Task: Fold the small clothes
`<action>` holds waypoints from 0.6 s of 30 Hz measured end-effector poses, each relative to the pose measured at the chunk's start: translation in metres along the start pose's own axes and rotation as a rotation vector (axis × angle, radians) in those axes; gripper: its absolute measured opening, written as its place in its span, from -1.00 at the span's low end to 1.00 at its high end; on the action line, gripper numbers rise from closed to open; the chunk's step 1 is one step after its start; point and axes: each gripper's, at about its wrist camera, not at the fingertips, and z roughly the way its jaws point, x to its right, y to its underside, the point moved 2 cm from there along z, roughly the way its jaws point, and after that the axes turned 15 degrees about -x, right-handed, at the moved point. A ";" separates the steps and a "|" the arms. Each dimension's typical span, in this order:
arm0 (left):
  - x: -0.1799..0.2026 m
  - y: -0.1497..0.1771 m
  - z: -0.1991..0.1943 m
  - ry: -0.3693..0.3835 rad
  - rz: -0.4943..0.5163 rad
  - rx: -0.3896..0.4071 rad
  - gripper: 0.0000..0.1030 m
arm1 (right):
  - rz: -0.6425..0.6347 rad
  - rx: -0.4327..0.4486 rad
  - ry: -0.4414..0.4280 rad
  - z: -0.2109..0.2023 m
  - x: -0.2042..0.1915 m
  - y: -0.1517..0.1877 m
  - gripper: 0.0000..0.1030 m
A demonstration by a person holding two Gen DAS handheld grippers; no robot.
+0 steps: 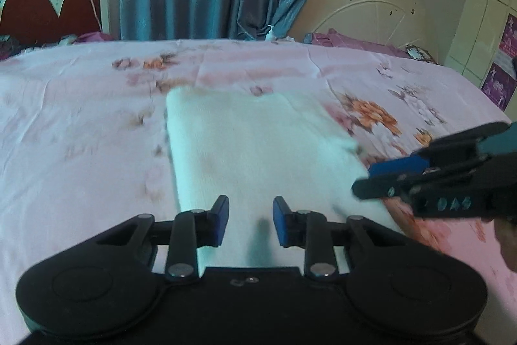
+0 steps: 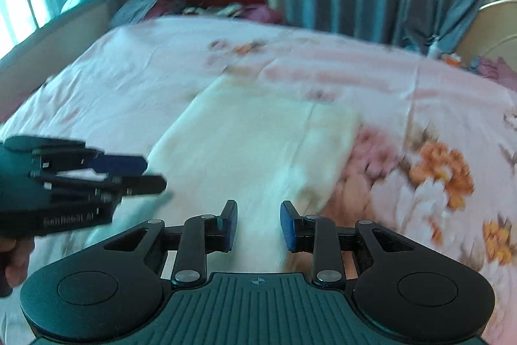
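Over the near edge of the white cloth (image 1: 255,144), left claw (image 1: 250,223) and right claw (image 2: 258,225) gape empty.

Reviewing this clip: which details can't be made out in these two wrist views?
- White cloth: near edge hidden behind the left gripper body; garment type unclear, motion blur.
- White cloth, right wrist view: layers of fold unclear from blur; near edge hidden by the right gripper.
- Bottle by the curtain: too small to identify.
- Posters: cut off by the frame edge.
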 end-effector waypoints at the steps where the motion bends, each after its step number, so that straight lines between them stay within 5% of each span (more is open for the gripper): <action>1: 0.003 0.007 0.001 -0.001 0.000 -0.016 -0.46 | -0.003 -0.029 0.012 0.007 -0.001 0.007 -0.41; 4: 0.011 0.023 0.017 -0.023 -0.005 -0.084 -0.46 | 0.024 -0.080 0.036 0.029 0.005 0.025 -0.41; 12: 0.022 0.032 -0.005 -0.069 -0.043 -0.042 -0.46 | 0.116 0.007 -0.014 -0.003 0.014 0.043 -0.41; 17: 0.041 0.052 -0.046 -0.116 -0.053 0.015 -0.13 | 0.113 0.105 -0.023 -0.059 0.003 0.065 -0.41; 18: 0.044 0.056 -0.055 -0.119 -0.057 0.028 0.15 | 0.110 0.115 -0.027 -0.067 -0.001 0.069 -0.41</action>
